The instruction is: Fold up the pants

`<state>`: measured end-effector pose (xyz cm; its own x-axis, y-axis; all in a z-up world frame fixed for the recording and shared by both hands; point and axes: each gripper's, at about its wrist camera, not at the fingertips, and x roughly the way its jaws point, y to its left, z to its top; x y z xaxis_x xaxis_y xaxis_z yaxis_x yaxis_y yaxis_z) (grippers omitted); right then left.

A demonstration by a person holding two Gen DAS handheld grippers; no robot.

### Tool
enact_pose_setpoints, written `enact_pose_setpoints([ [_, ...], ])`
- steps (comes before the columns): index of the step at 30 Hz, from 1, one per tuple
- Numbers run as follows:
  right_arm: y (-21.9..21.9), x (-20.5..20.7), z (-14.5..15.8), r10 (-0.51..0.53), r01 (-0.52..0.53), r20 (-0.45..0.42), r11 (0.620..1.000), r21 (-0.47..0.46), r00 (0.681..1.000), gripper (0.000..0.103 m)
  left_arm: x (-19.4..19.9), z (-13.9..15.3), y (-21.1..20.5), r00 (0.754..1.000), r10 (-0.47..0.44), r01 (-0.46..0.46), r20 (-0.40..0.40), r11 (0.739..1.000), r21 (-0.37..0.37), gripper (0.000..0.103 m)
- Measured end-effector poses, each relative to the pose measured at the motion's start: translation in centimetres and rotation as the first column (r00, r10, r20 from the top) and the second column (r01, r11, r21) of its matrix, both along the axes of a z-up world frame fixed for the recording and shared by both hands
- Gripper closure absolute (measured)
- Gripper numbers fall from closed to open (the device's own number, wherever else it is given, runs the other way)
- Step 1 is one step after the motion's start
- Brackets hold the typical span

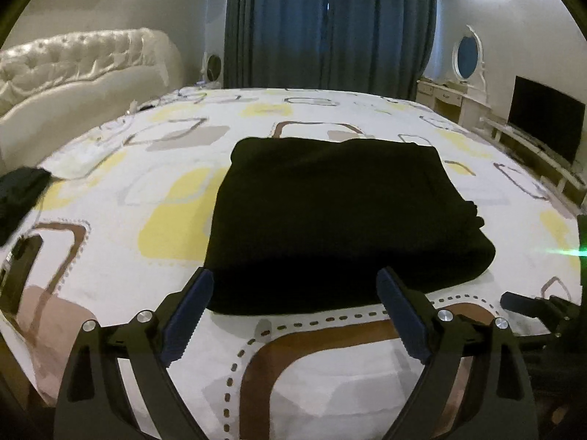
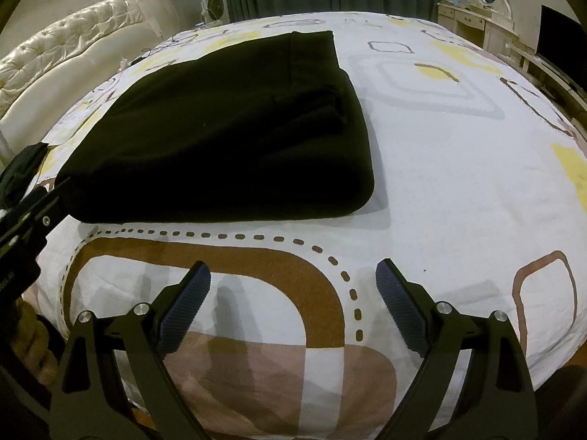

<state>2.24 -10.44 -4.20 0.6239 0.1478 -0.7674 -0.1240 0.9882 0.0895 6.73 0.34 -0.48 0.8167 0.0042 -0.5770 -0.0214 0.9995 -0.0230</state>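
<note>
The black pants lie folded into a thick rectangle on the patterned bed cover. In the right wrist view the pants sit left of centre, beyond the gripper. My left gripper is open and empty, just at the near edge of the folded pants. My right gripper is open and empty, over bare bed cover, a little short of the pants and to their right. The left gripper also shows at the left edge of the right wrist view.
A white tufted headboard stands at the left. Blue curtains hang behind the bed. A dressing table with an oval mirror and a TV stand at the right. Another dark garment lies at the bed's left edge.
</note>
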Motion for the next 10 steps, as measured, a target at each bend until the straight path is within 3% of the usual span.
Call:
enact_pose_setpoints([
  [3,-0.23,0.06,0.11,-0.005,0.005,0.004,1.0,0.003,1.0,0.011,-0.09,0.24,-0.38,1.0,0.011,-0.013,0.02,0.999,0.052,0.013],
  [10,-0.88,0.16,0.22,-0.019,0.019,0.004,1.0,0.013,1.0,0.011,0.21,0.54,0.43,1.0,0.019,-0.019,-0.014,1.0,-0.019,0.013],
])
